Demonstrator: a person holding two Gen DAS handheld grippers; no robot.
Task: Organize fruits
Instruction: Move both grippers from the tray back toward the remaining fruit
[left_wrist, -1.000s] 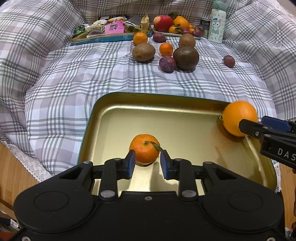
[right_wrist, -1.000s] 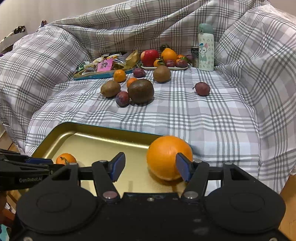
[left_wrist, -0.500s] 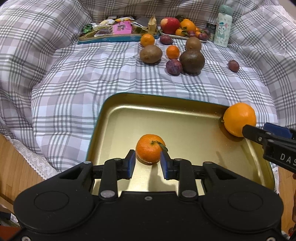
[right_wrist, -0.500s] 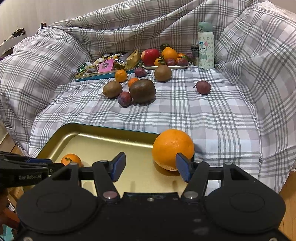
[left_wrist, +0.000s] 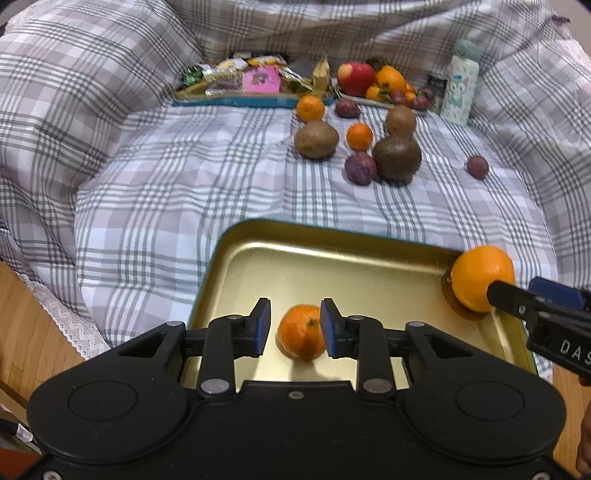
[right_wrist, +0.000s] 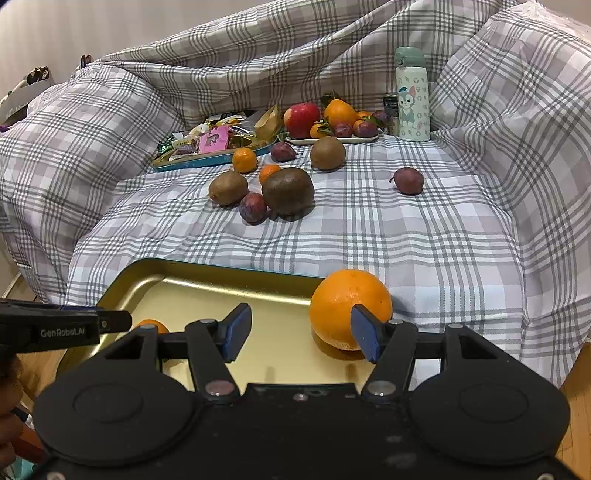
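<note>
A gold tray (left_wrist: 354, 266) lies at the near edge of the plaid cloth. A small tangerine (left_wrist: 301, 336) rests in it between the open jaws of my left gripper (left_wrist: 295, 326), nearer the right pad, with a gap on the left. A large orange (right_wrist: 349, 306) sits at the tray's far right corner (right_wrist: 236, 284); my right gripper (right_wrist: 301, 332) is open, its right pad in front of the orange. The orange also shows in the left wrist view (left_wrist: 480, 277). Kiwis (left_wrist: 316, 139), plums (left_wrist: 360, 168) and tangerines (left_wrist: 359, 136) lie loose further back.
A teal tray of snacks (left_wrist: 243, 83) and a white plate with an apple (left_wrist: 354, 77) and more fruit stand at the back. A pale bottle (left_wrist: 461, 88) stands at the back right. Plaid cushions rise on both sides. Wooden floor (left_wrist: 33, 332) lies below the cloth's near edge.
My left gripper has opened and let go of the tangerine, which now rests in the tray. Both grippers have drawn back and up a little. The orange stays at the tray corner.
</note>
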